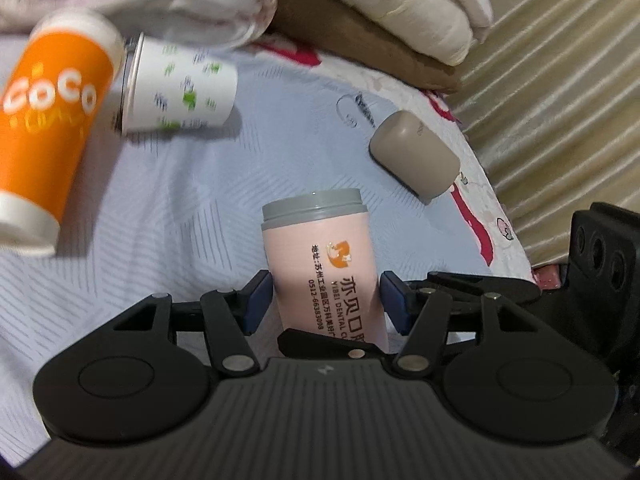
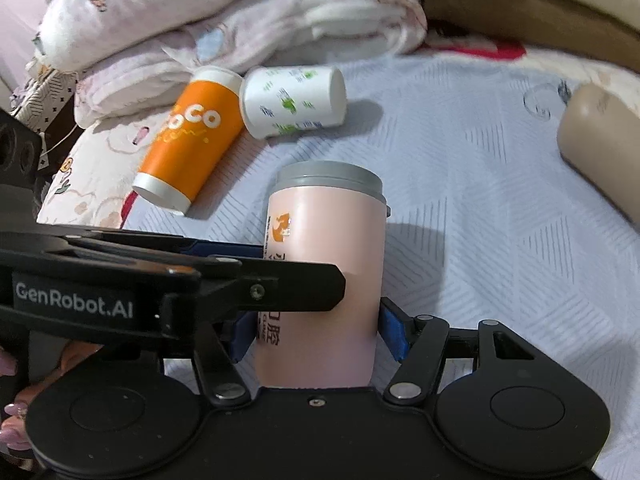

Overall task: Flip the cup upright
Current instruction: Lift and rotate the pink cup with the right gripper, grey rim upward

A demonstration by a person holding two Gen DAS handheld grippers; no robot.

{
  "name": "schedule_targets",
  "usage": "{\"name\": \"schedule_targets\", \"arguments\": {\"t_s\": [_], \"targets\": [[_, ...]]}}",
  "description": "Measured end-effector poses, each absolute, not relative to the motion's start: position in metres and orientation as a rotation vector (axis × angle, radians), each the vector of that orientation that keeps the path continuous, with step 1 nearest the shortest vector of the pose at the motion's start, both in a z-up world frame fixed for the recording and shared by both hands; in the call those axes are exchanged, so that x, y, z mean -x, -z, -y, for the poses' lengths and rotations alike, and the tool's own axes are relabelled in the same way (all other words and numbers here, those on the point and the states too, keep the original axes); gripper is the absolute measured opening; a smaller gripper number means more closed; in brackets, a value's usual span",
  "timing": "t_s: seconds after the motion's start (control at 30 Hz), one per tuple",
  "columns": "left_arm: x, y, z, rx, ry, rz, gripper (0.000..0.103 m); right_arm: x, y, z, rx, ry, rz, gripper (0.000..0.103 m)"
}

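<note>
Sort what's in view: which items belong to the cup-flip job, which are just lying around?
In the job:
pink cup, grey lid end away from the cameras
left gripper, closed on it
right gripper, closed on it too

Lying about:
orange cup, on its side
white cup, on its side
beige cup, on its side
folded blankets

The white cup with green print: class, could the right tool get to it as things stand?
Probably not yet. The right tool has the pink cup between its fingers, with the left tool on it too. The white cup lies beyond, against the orange cup.
</note>
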State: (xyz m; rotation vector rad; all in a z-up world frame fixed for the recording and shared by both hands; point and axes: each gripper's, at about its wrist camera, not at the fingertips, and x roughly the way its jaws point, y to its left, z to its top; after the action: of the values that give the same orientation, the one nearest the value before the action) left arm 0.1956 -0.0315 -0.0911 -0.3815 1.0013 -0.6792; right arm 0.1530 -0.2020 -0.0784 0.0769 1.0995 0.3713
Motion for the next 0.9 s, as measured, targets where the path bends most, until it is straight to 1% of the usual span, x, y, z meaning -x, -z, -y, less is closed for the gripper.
{"name": "schedule_targets", "arguments": {"t_s": [0.17, 0.33, 0.6, 0.77, 0.9], "targets": [[-0.193, 0.079, 0.022, 0.371, 0.706, -0.892, 0.056, -0.150, 0.074, 0.192, -0.003, -0.369, -0.999, 0.068], [-0.190, 0.070, 0.016, 0.326, 0.692, -0.804, 0.056, -0.154, 0.074, 0.191, -0.038, -0.399, -0.904, 0.068], [-0.193, 0.068, 0.010, 0.295, 0.673, -0.710, 0.057, -0.156, 0.082, 0.168, 0.186, -0.413, -0.717, 0.068], [-0.200, 0.062, 0.014, 0.242, 0.660, -0.629, 0.058, -0.161, 0.085, 0.166, 0.273, -0.413, -0.569, 0.068], [-0.208, 0.068, 0.023, 0.206, 0.652, -0.609, 0.058, -0.172, 0.094, 0.168, 0.320, -0.401, -0.491, 0.068]]}}
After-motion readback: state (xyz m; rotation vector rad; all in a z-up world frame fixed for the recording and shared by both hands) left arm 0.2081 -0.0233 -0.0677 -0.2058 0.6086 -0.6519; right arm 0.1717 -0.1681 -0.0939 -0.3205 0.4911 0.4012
